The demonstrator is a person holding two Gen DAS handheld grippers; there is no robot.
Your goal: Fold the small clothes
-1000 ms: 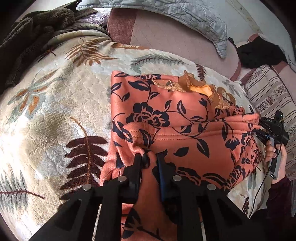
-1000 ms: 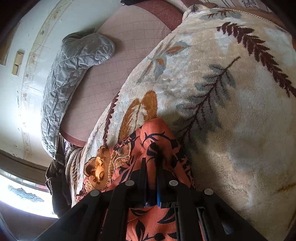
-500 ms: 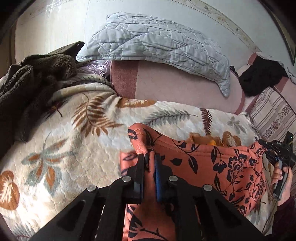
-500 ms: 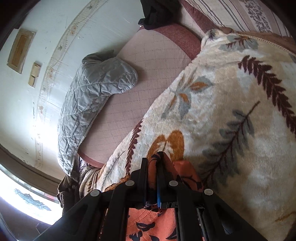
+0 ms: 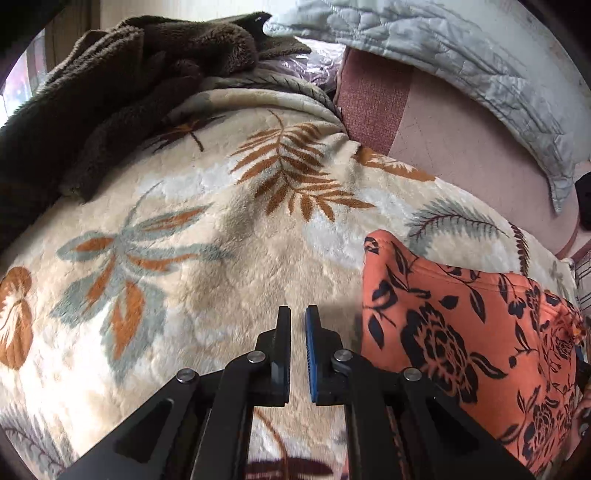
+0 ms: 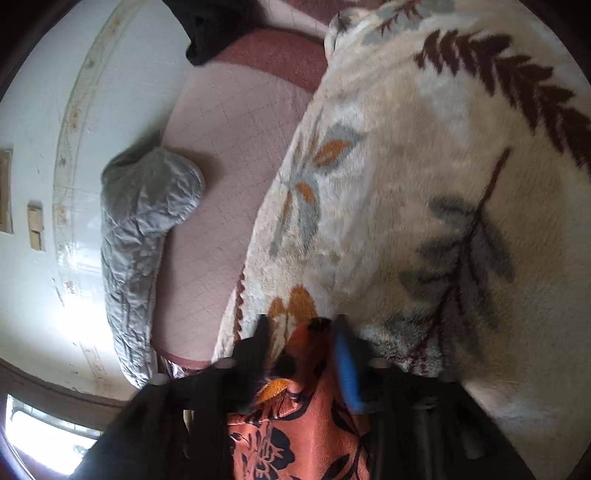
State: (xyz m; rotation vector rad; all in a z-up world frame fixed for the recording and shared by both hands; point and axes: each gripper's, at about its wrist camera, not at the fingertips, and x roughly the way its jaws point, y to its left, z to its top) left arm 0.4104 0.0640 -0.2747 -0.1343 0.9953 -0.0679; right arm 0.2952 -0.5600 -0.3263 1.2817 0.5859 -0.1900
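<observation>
Right wrist: right hand-held gripper (image 6: 301, 325) opening, orange floral garment (image 6: 306, 424) between jaws.

One orange garment with a black flower print (image 5: 461, 332) lies on the bed; in the right wrist view the same garment (image 6: 295, 424) shows between the tongs. One cream plush blanket with rust, grey and maroon leaf patterns (image 5: 221, 240) covers the bed. One grey quilted pillow (image 5: 461, 62) lies at the head. One dark brown fleecy cloth (image 5: 110, 92) is heaped at the blanket's far left. One black piece of cloth (image 6: 207, 33) lies at the pink quilted sheet's (image 6: 221, 184) far end. Two pairs of black tongs are counted: the left tongs (image 5: 297, 321) and the right tongs (image 6: 301, 328), each with one blue pad.
</observation>
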